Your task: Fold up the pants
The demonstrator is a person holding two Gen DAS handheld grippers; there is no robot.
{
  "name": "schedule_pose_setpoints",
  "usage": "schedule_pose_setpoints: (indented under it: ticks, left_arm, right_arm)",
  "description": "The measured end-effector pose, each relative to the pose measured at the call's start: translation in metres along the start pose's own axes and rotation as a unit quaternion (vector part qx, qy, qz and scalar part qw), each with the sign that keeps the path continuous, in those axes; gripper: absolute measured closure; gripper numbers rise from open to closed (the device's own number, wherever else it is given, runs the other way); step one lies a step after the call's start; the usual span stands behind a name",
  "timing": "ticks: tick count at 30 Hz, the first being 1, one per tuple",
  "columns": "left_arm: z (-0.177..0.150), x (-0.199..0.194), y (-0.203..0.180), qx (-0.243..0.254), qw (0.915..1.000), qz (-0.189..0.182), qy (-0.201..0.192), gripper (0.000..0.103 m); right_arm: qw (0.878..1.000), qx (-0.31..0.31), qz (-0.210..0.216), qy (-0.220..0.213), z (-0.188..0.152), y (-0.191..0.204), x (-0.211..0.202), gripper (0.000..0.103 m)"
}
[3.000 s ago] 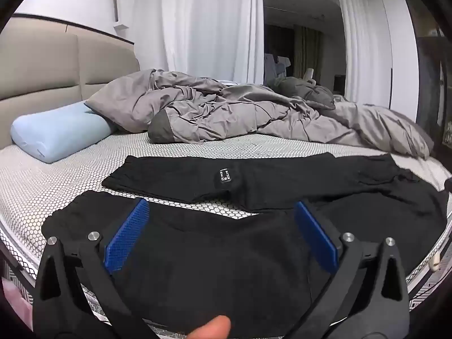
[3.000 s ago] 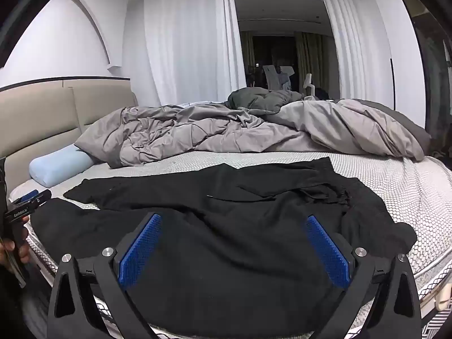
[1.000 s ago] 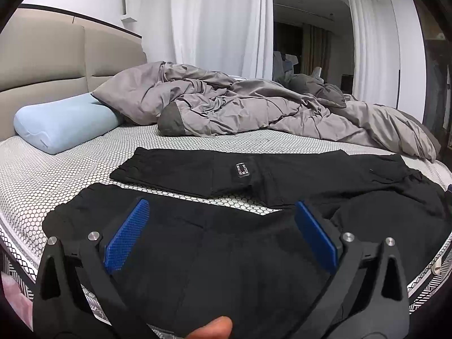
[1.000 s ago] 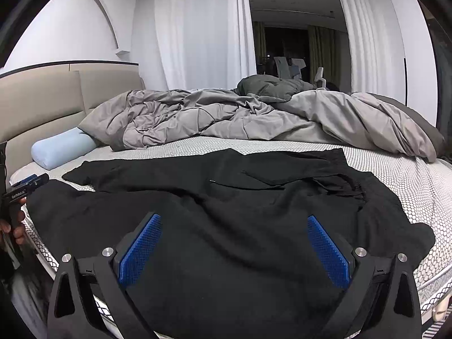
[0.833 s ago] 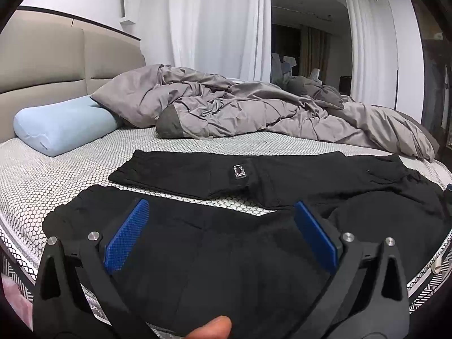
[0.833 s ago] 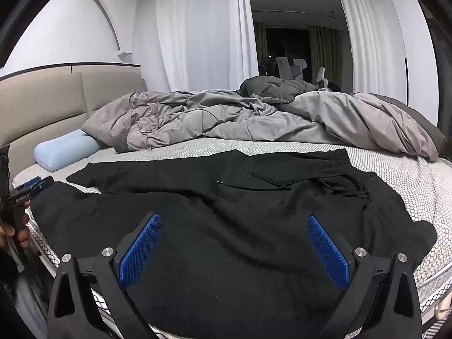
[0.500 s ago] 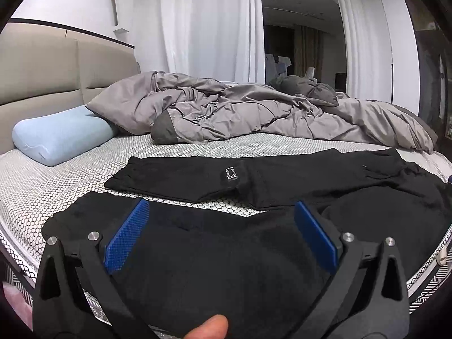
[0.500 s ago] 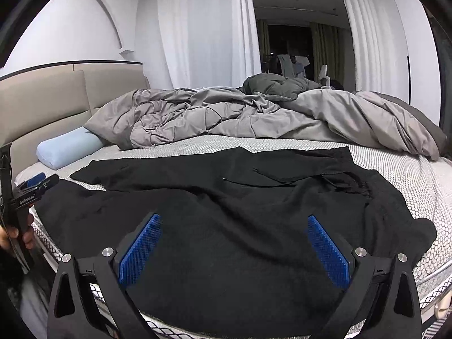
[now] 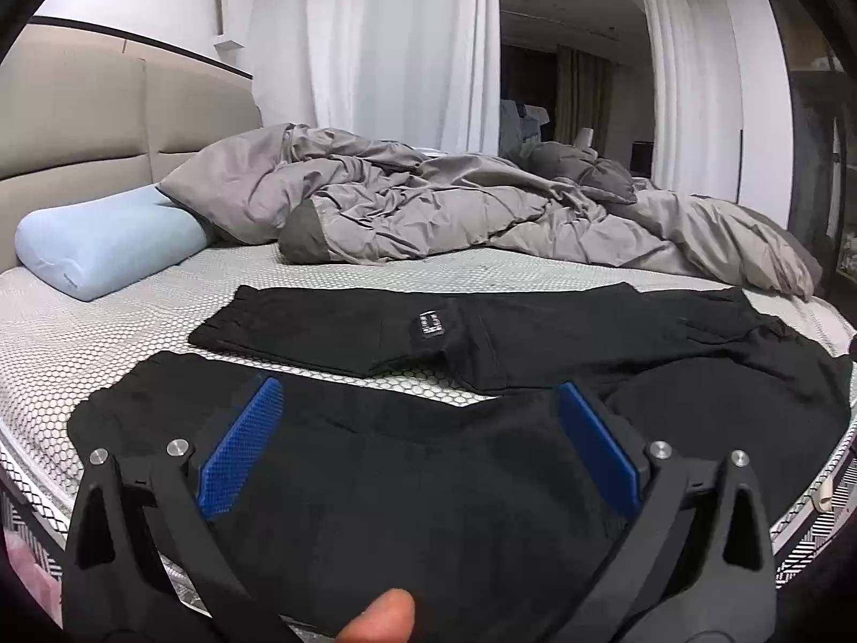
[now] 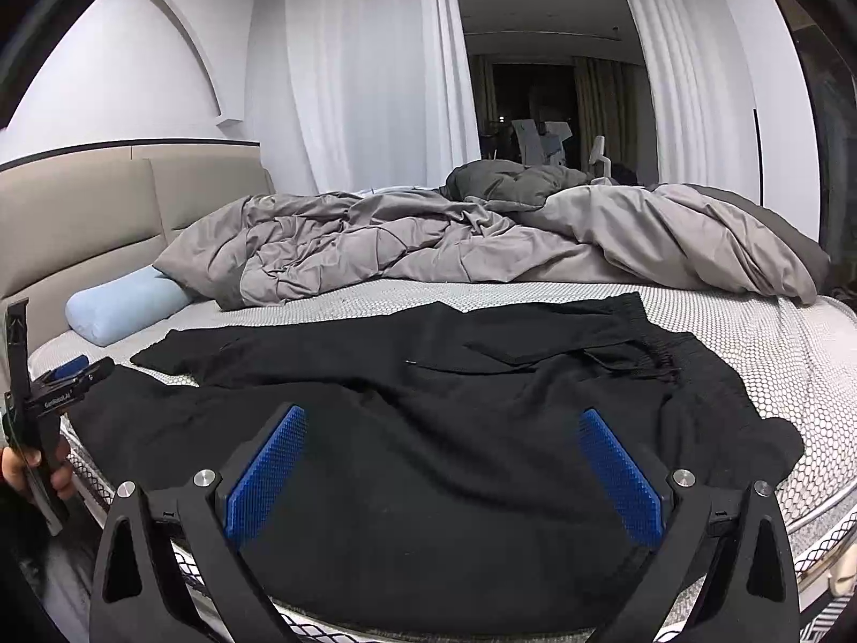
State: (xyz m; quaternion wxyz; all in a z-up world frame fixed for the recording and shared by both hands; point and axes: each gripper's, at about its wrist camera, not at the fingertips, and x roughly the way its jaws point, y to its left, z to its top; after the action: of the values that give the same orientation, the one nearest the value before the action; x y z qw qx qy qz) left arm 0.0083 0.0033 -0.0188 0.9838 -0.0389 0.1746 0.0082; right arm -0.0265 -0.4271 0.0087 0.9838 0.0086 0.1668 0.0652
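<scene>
We see matt black cloth pants (image 9: 439, 482) under our left claw (image 9: 418, 450), its ribbed blue pads (image 9: 241, 445) on black plastic; beyond, a honeycomb-textured mattress (image 9: 107, 332).

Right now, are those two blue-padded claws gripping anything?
Left gripper: open, holding nothing, over the black fabric pants.
Right gripper: open, holding nothing.

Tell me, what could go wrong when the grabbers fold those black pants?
The black fabric pants hang over the white dotted mattress's near edge, so a tug might slide them off. Both the left gripper and right gripper are open, holding nothing. A pinch might catch both layers, or the bunched waistband could fold crooked.
</scene>
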Motion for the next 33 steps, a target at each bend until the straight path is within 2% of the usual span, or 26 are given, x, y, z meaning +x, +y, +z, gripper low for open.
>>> schedule_pose_setpoints:
  ticks: [6,10,13,16,20,22,28,30,32,33]
  left_arm:
    - [-0.003,0.004,0.002,0.001,0.9998,0.004,0.018,0.001]
    - [0.0,-0.003,0.007,0.002,0.9992,0.038,0.01,0.001]
    - [0.005,-0.014,0.017,-0.002,0.9977,0.068,0.001,0.001]
    - [0.006,-0.024,0.031,-0.013,0.9945,0.103,0.008,0.001]
    - [0.002,-0.039,0.057,-0.019,0.9871,0.156,0.03,0.001]
    - [-0.001,-0.044,0.071,-0.029,0.9846,0.166,0.048,0.001]
    - [-0.019,-0.059,0.128,-0.119,0.9763,0.155,0.093,0.001]
    - [-0.025,-0.059,0.141,-0.145,0.9741,0.135,0.109,0.005]
    - [-0.03,-0.057,0.148,-0.158,0.9726,0.116,0.125,0.015]
    - [-0.032,-0.052,0.151,-0.164,0.9718,0.099,0.137,0.016]
  right_arm:
    - [1.0,0.009,-0.023,-0.001,0.004,-0.011,-0.002,0.0]
    - [0.999,0.009,-0.038,0.012,0.007,-0.018,-0.003,0.0]
    - [0.999,0.015,-0.028,0.036,0.009,-0.026,0.001,0.0]
    - [0.999,0.02,-0.015,0.036,0.01,-0.031,-0.001,0.0]
    - [0.998,0.011,-0.037,0.052,0.013,-0.038,-0.004,0.0]
    - [0.997,0.014,-0.053,0.056,0.015,-0.043,-0.006,0.0]
    - [0.996,0.035,-0.06,0.062,0.014,-0.062,-0.011,0.0]
    - [0.995,0.038,-0.065,0.065,0.012,-0.065,-0.013,0.0]
    - [0.995,0.04,-0.068,0.066,0.012,-0.068,-0.013,0.0]
    - [0.995,0.042,-0.067,0.067,0.011,-0.07,-0.013,0.0]
